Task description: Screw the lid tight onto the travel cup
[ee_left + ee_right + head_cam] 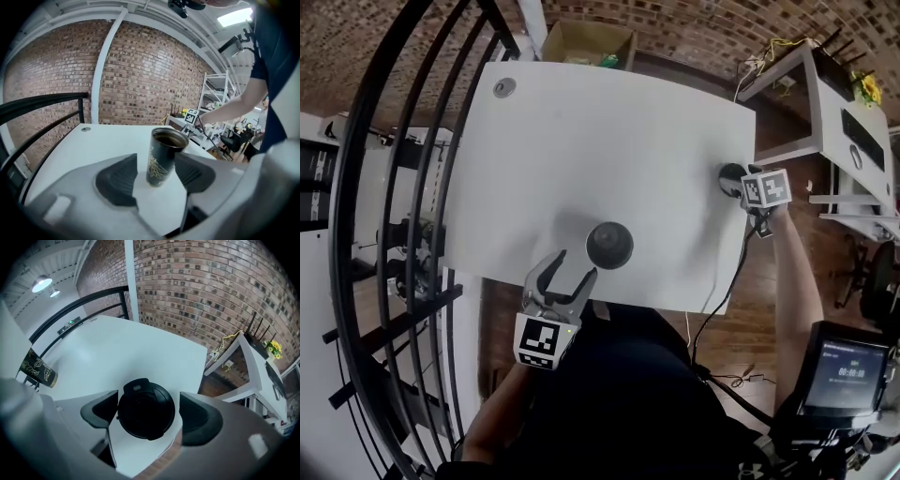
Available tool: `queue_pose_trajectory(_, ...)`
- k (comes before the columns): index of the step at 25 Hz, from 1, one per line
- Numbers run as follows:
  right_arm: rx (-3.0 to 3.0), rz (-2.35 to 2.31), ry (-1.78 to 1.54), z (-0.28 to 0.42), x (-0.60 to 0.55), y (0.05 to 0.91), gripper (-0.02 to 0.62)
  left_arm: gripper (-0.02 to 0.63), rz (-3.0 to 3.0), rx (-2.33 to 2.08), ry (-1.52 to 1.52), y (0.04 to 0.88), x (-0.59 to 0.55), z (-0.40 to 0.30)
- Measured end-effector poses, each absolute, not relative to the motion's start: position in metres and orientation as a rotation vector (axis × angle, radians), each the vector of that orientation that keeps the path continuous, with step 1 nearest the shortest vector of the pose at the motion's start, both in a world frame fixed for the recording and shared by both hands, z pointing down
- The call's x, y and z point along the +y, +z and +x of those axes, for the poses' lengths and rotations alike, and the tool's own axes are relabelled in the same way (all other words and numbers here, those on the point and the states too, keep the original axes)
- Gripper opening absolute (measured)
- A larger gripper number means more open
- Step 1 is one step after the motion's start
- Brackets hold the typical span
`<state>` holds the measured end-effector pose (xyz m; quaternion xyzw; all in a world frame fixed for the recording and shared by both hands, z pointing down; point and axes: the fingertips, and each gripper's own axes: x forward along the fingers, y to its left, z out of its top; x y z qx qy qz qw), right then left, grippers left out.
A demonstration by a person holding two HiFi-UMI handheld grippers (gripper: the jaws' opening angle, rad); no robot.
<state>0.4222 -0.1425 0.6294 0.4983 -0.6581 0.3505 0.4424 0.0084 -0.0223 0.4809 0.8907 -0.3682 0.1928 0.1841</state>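
Where the smooth white worktop (pixel 609 131) nears its front edge, the dark, glossy cylindrical travel cup (pixel 164 157) with gold leaf-like print stands upright and uncovered. It is just ahead of the left gripper (pixel 572 270), whose jaws are apart and touch nothing. Right gripper (pixel 149 401): jaws apart around the round black lid (pixel 730 177), which lies at the worktop's right edge. Background: red brick wall (pixel 140 70), black metal railing (pixel 403 187).

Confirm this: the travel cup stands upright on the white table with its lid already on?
Not quite. The travel cup does stand upright on the white table, but its mouth is open; the left gripper view shows that. The lid lies apart.
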Motion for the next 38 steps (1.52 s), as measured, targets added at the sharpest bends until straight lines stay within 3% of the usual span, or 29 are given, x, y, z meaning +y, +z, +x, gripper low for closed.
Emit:
queue_pose_trajectory(12, -1.771, 1.097, 0.797, 0.361, -0.105, 0.612, 0.403, 0.244, 2.520, -1.013, 0.529, 0.485, -0.029, 0.007)
queue_pose_trajectory(23, -2.133, 0.933, 0.486, 0.223, -0.079, 0.456, 0.403, 0.245, 2.703, -0.861, 0.580, 0.481, -0.028, 0.016)
queue_pose_trajectory(30, -2.202, 0.632, 0.283, 0.116, -0.058, 0.394, 0.403, 0.336, 2.835, -0.667, 0.636, 0.488, -0.031, 0.029)
queue_pose_trajectory(38, -2.099, 0.393, 0.223, 0.055, -0.052, 0.433, 0.403, 0.360, 2.944, -0.447, 0.747, 0.516, -0.029, 0.045)
